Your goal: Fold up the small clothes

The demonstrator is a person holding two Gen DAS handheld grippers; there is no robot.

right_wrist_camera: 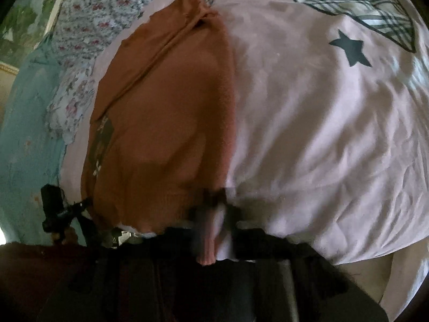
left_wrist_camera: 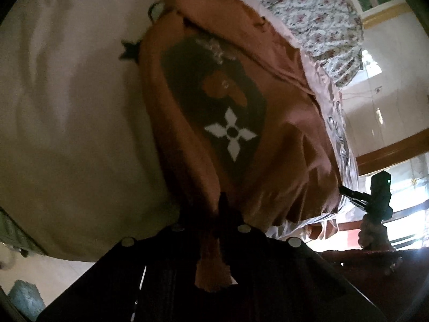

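A small rust-orange garment (left_wrist_camera: 289,123) with a dark print and a white four-petal flower (left_wrist_camera: 230,133) lies on a pale pink bedsheet (left_wrist_camera: 75,112). My left gripper (left_wrist_camera: 217,220) is shut on its near hem, and a flap of orange cloth hangs between the jaws. In the right wrist view the same garment (right_wrist_camera: 166,123) shows its plain side, folded over. My right gripper (right_wrist_camera: 214,214) is shut on the other near corner of the hem. Each gripper shows in the other's view, the right one (left_wrist_camera: 375,193) and the left one (right_wrist_camera: 61,209).
A floral-print cloth (left_wrist_camera: 308,13) (right_wrist_camera: 93,21) lies at the far side of the bed. The pink sheet (right_wrist_camera: 321,134) carries a dark star (right_wrist_camera: 351,48) and a plaid heart print (right_wrist_camera: 375,8). A turquoise wall (right_wrist_camera: 29,123) borders the bed.
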